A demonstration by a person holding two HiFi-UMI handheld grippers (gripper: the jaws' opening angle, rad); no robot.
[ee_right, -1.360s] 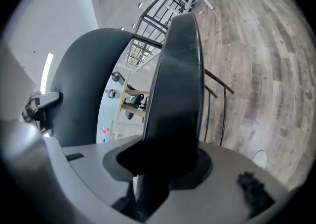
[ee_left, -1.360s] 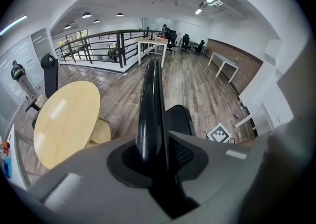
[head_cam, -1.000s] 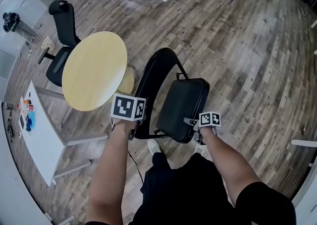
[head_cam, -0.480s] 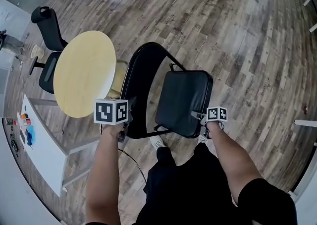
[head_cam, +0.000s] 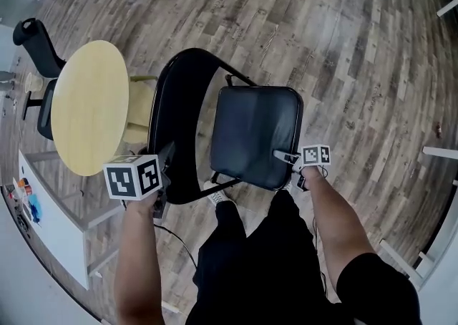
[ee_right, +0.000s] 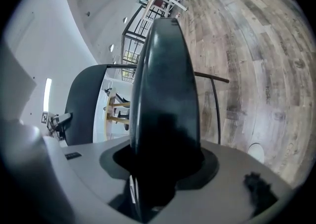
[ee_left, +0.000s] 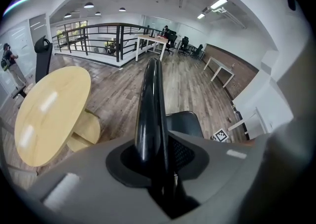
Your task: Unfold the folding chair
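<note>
Two grips: left claw clamps chair frame; right claw, just widening, clamps seat.

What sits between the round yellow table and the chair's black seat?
In the head view, the chair's curved black back stands between the table and the seat, beside a pale base under the table.

We see a round yellow tabletop at nine o'clock, a black office chair just beyond it at ten, a white desk at eight, and wood-plank floor all around.
</note>
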